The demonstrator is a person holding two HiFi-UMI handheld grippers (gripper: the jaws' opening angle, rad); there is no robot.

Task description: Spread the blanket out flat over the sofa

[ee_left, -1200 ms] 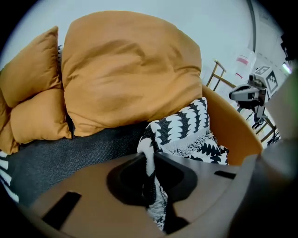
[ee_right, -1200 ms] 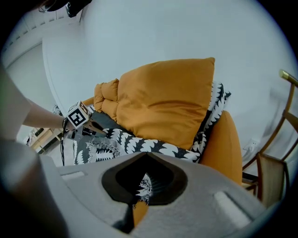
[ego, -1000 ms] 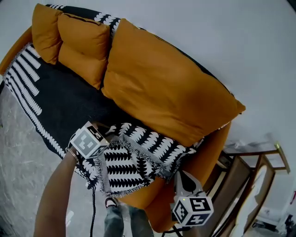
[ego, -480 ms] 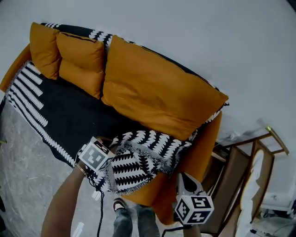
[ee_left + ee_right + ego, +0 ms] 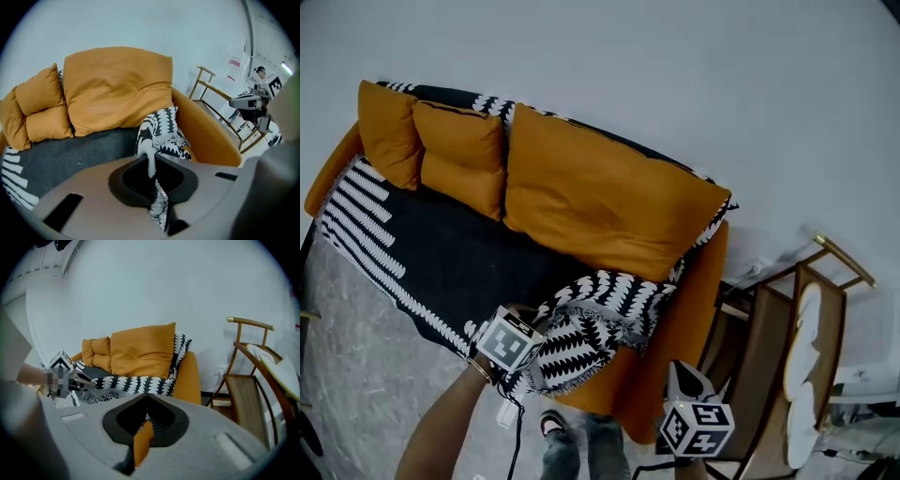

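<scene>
The left gripper (image 5: 151,180) is clamped on a folded edge of the black-and-white patterned woven blanket (image 5: 581,339), which lies bunched at the right end of the orange cushioned sofa (image 5: 680,309). The right gripper (image 5: 143,434) is closed on a narrow orange strip. The blanket looks soft, light and limp, so it is probably best gripped at its corners.

What looks like a wooden chair (image 5: 773,361) stands by the white wall (image 5: 675,75) on grey floor (image 5: 356,375)

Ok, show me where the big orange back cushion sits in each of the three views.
Head view: big cushion, centre, slanting down to the right.
Left gripper view: upper middle.
Right gripper view: centre, small.
Shared landmark: the blanket's patterned band just below the cushion's armrest end.
</scene>
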